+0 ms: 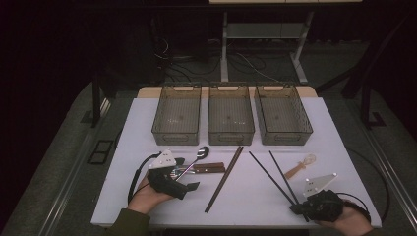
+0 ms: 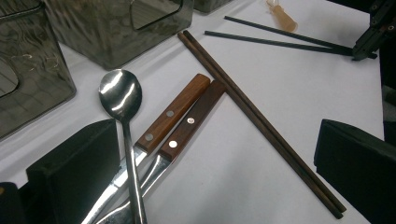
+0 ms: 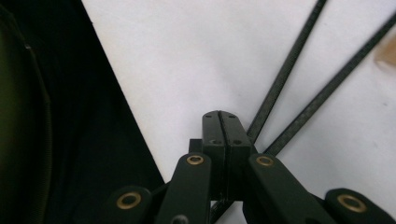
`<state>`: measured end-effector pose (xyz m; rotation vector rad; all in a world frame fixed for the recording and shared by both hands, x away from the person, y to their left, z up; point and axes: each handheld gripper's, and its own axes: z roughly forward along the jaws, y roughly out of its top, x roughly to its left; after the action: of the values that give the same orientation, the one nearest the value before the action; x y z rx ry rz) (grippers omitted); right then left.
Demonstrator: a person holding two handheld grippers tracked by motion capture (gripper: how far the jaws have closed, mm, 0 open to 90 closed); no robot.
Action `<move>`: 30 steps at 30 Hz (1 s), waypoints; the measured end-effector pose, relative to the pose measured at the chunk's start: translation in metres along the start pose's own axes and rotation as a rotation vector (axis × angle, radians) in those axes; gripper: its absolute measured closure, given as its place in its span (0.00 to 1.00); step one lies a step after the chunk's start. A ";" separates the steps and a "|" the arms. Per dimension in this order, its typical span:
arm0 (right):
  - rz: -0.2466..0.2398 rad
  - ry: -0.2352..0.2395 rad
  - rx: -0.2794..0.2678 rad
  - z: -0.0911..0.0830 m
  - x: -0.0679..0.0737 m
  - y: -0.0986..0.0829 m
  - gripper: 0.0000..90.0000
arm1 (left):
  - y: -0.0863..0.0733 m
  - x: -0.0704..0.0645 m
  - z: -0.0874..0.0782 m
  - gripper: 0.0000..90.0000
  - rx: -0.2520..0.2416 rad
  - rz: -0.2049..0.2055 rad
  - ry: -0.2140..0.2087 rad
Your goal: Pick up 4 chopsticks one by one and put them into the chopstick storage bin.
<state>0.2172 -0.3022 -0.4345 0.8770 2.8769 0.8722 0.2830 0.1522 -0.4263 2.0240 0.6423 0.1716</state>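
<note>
Over on the left, the left gripper [image 1: 173,173] sits low at the near-left of the white table [image 1: 147,196], jaws spread wide, and between them in the left gripper view lies a metal spoon [image 2: 122,116] with its bowl pointing away toward the bins. Just beside it are two wooden-handled utensils [image 2: 180,122], side by side, blades hidden under the gripper. The spoon's long axis runs almost straight out from the jaws, so a squeeze would take it across the stem, and the stem lies over one of the steel blades, which could come along. Moving right, a pair of brown chopsticks [image 1: 224,178] slants from near-centre up toward the middle bin [image 1: 231,133], with the left bin [image 1: 176,132] and right bin [image 1: 284,133] flanking it along the far side, all three looking empty. Further right, two black chopsticks [image 1: 275,176] fan out from a shared near end, and a pale small spoon [image 1: 301,167] rests beyond them. At the near-right corner the right gripper [image 1: 301,208] is pressed shut, with nothing visible between its tips, resting right at the converging near ends of those black sticks. They run away to the far-left from it. My read: the left hand is nearer the cutlery cluster and looks set for the spoon.
</note>
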 end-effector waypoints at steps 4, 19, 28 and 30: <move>0.009 -0.010 0.002 -0.002 -0.004 -0.002 0.99 | 0.000 0.000 0.000 0.00 -0.002 0.000 0.002; 0.051 -0.063 -0.003 -0.008 -0.017 -0.008 0.99 | 0.000 0.000 -0.001 0.00 0.000 -0.001 0.004; 0.071 -0.077 -0.006 -0.011 -0.022 -0.009 0.99 | 0.000 0.000 -0.001 0.00 -0.004 -0.004 0.005; 0.069 -0.084 -0.008 -0.011 -0.024 -0.010 0.99 | 0.000 0.000 -0.001 0.00 -0.002 -0.003 0.004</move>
<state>0.2309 -0.3268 -0.4338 0.9922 2.7856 0.8301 0.2829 0.1530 -0.4261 2.0209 0.6475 0.1747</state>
